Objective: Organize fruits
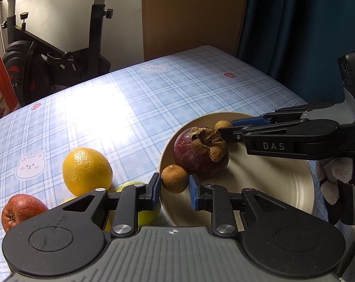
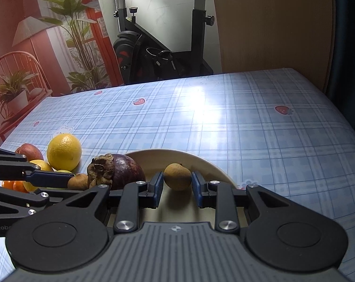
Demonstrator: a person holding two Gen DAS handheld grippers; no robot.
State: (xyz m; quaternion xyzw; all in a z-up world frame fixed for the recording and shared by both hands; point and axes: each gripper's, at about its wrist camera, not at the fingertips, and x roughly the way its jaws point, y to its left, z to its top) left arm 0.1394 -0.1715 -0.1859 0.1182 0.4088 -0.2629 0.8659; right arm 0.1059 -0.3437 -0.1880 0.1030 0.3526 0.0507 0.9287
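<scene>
A beige bowl holds a purple mangosteen and two small brown longans. My left gripper is open around one longan at the bowl's left rim, with gaps on both sides. My right gripper is open around the other longan inside the bowl, pads close but apart. In the left wrist view the right gripper reaches in beside the mangosteen. An orange, a red apple and a green fruit lie on the table left of the bowl.
The table has a blue plaid cloth. More citrus lies behind the left gripper in the right wrist view. An exercise bike stands beyond the far edge, a dark curtain at the right.
</scene>
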